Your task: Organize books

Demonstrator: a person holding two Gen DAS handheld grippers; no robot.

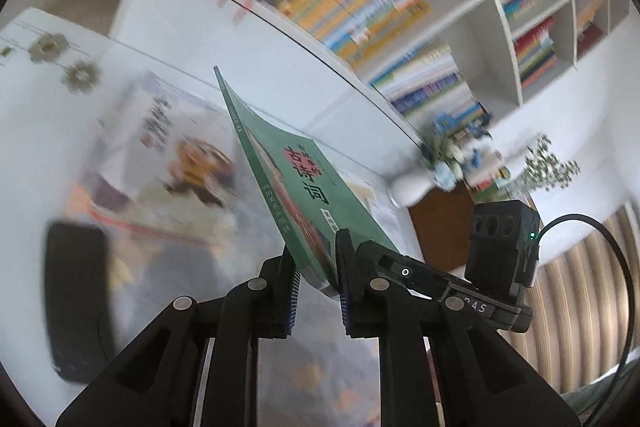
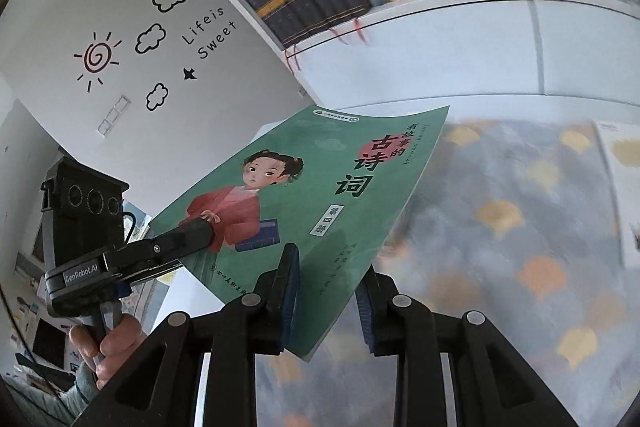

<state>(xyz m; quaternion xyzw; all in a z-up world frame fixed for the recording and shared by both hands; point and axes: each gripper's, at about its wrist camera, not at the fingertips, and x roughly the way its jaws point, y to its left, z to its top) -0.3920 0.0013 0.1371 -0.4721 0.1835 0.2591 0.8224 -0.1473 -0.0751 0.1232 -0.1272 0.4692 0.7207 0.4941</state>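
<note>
Both the left tool [image 1: 316, 287] and right tool [image 2: 326, 291] clamp the green book [image 2: 304, 195], whose cover only the right view shows

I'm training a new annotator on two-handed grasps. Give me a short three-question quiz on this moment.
1. True or false: only one claw grips the thin green paperback book.
2. Which claw reaches in from the left of the right wrist view? A) left B) right
3. Fill in: behind the book, the white bookshelf holds a row of dark volumes with a ____ band.

Key: 1 false, since the left claw and the right claw are both shut on it; 2 A; 3 yellow.
</note>
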